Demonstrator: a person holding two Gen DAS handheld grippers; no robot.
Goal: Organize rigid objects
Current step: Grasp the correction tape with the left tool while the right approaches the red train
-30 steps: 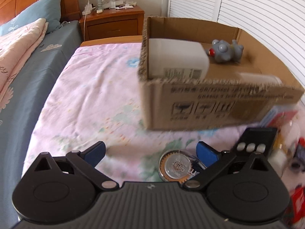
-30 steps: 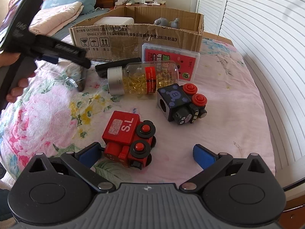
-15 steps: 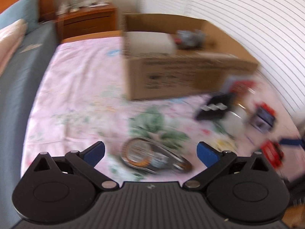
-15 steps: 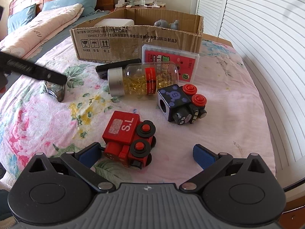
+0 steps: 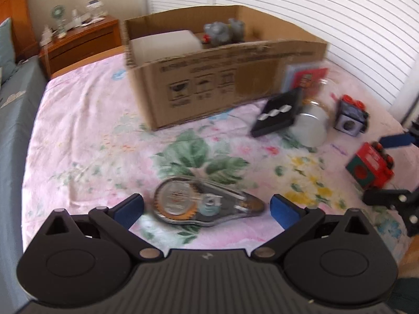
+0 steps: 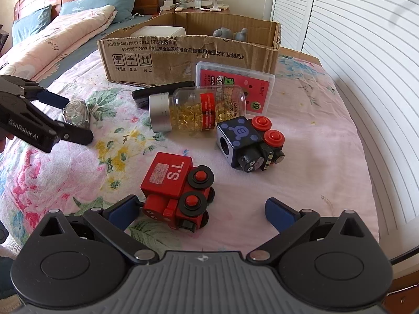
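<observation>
A clear correction-tape dispenser [image 5: 207, 202] lies flat on the floral bedsheet, between the wide-apart blue pads of my left gripper [image 5: 207, 208], which is open around it. My right gripper [image 6: 201, 209] is open too, with a red toy train [image 6: 178, 191] lying between its fingers. Beyond it sit a dark blue toy train [image 6: 248, 141], a pill bottle [image 6: 196, 110] on its side, a red card box [image 6: 233, 89] and a black flat device [image 6: 162, 93]. The cardboard box [image 6: 183, 57] holds a white box [image 6: 159, 31] and a grey figurine [image 6: 230, 32].
A wooden nightstand [image 5: 78, 41] with small items stands behind the cardboard box. Pillows and a folded quilt [image 6: 57, 36] lie at the left. White louvred doors [image 6: 353, 39] run along the right side of the bed.
My left gripper has pulled back and swung right, away from the cardboard box, so the correction tape now lies between its open fingers. The right gripper has stayed still.
</observation>
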